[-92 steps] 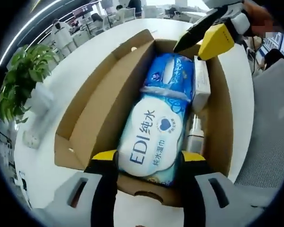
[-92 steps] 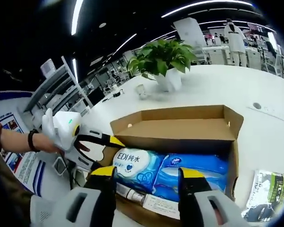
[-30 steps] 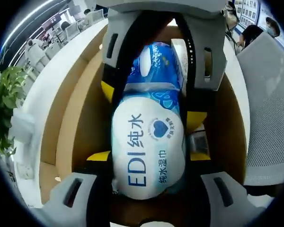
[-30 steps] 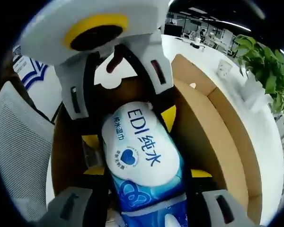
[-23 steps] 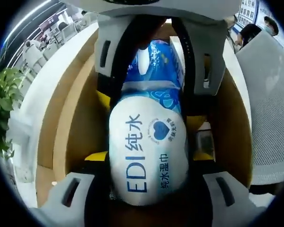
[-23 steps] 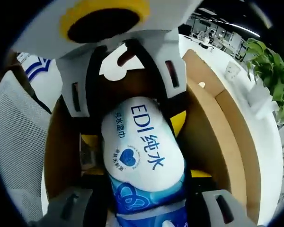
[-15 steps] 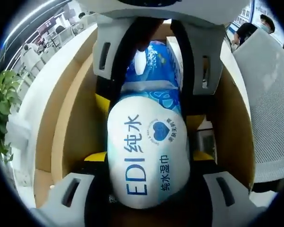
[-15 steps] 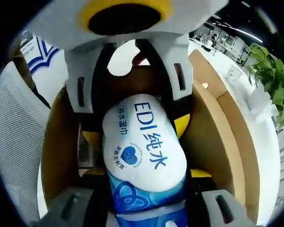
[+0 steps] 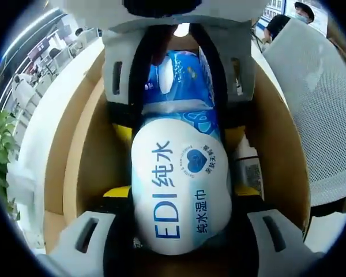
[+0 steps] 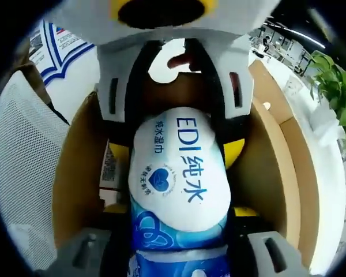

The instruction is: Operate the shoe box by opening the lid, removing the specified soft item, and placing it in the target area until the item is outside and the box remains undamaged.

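A soft white and blue wet wipes pack marked "EDI" lies lengthwise in the open cardboard shoe box. My left gripper straddles its near end, with the jaws pressed against both long sides. My right gripper reaches in from the opposite end and clamps the same pack. In the right gripper view the pack bulges between my right gripper and the left gripper facing it. A second blue pack lies behind, partly hidden by the right gripper.
Box walls rise close on both sides of the jaws. A printed white packet sits beside the pack inside the box. A white mesh chair stands by the round white table, and a green plant stands at its far side.
Three seconds ago my right gripper hovered off the box; it has since come down over the pack from the far end. Over the last second both grips hold steady and the views shift slightly.
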